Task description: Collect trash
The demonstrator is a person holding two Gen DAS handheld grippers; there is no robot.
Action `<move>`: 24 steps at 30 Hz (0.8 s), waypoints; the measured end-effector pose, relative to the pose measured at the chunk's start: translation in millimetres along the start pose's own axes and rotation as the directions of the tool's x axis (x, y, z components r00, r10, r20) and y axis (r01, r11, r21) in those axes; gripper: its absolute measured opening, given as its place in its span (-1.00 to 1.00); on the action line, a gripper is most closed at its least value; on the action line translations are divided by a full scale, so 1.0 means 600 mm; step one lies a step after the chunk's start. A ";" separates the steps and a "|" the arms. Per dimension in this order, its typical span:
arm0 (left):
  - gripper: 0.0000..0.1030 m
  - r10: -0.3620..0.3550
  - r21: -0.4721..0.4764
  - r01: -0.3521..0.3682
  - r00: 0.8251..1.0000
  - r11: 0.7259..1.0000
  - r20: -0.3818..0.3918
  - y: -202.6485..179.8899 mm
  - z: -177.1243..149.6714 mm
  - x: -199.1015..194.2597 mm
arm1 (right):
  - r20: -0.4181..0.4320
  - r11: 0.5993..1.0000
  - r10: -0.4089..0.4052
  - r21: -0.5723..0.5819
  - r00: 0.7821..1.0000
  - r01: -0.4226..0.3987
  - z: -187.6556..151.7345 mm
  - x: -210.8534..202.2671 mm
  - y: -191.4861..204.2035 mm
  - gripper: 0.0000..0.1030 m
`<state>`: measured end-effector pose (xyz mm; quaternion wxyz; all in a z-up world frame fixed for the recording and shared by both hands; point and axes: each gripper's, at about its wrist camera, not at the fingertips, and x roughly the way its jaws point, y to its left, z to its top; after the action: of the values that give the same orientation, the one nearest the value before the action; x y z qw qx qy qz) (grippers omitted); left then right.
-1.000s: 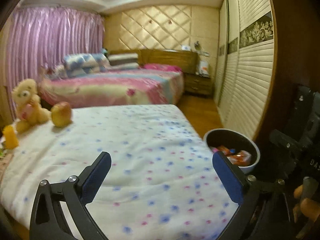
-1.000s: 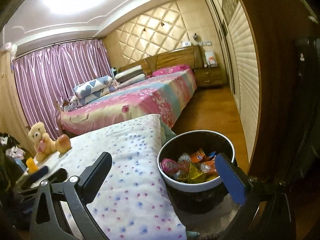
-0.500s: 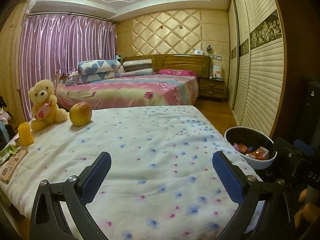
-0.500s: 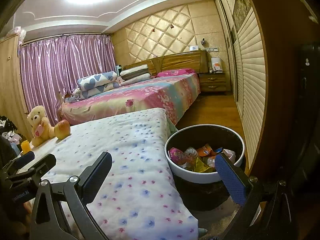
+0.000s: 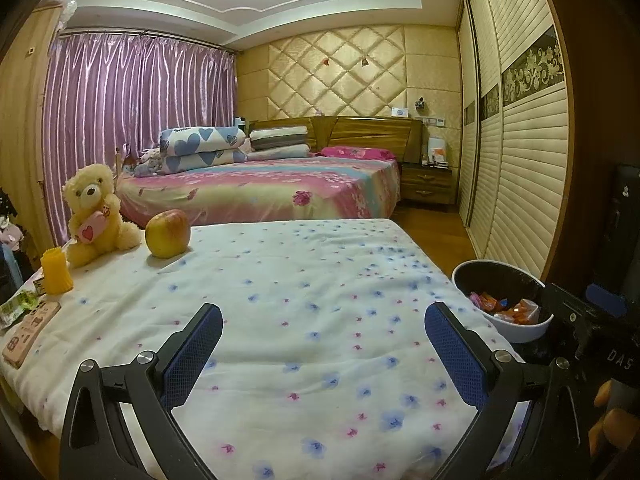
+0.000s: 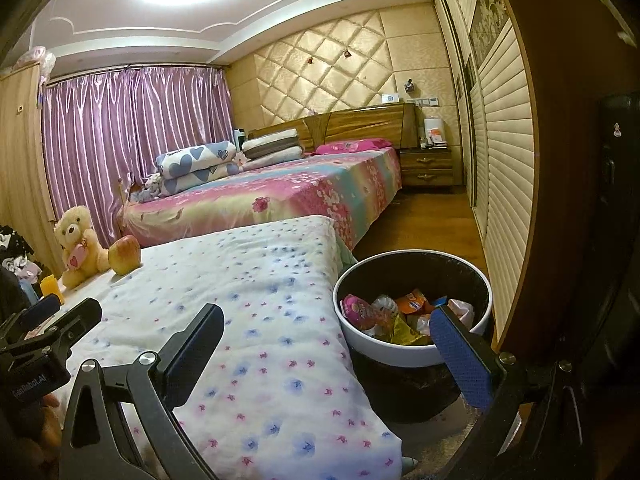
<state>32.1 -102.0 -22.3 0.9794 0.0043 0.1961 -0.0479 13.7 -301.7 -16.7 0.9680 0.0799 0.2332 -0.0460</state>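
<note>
Bedroom light is falling on the flowered quilt (image 5: 304,320) while both the left gripper (image 5: 324,344) and right gripper (image 6: 326,344) are hovering spread and empty, risking mistaking the apple (image 5: 167,233) for wrappers like those filling the bin (image 6: 412,354) beside it.

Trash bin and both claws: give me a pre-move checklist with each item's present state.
1. Left claw open and holding nothing: ok.
2. Right claw open and holding nothing: ok.
3. Trash bin upright beside the quilt, wrappers inside: ok.
4. Room left in the bin: ok, contents sit below the rim.
5. Remaining trash located: cannot tell; green packet at the quilt's left edge may qualify.
6. Apple and teddy bear apart from both claws: ok.
</note>
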 end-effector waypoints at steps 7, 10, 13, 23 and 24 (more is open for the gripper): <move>0.99 -0.001 0.006 0.001 1.000 1.000 0.001 0.000 0.001 0.002 | 0.001 1.000 0.003 0.000 1.000 -0.003 0.000 -0.001 0.000 1.00; 0.99 -0.001 0.005 0.001 1.000 1.000 0.006 0.000 0.000 0.001 | 0.003 1.000 0.003 -0.001 1.000 -0.003 -0.001 -0.001 0.000 1.00; 0.99 0.001 0.008 -0.001 1.000 1.000 0.006 -0.001 -0.001 0.002 | 0.002 1.000 0.005 0.001 1.000 -0.005 -0.002 0.000 0.001 1.00; 0.98 0.003 0.014 -0.003 1.000 1.000 0.014 0.002 -0.004 -0.004 | -0.004 1.000 0.011 0.000 1.000 -0.011 -0.003 0.000 0.003 1.00; 0.98 0.002 0.013 -0.002 1.000 1.000 0.017 0.002 -0.004 -0.004 | -0.003 1.000 0.012 0.000 1.000 -0.012 -0.003 0.000 0.003 1.00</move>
<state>29.0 -100.5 -23.5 0.9810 0.0105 0.1876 -0.0481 13.0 -299.6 -18.1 0.9679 0.0815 0.2344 -0.0401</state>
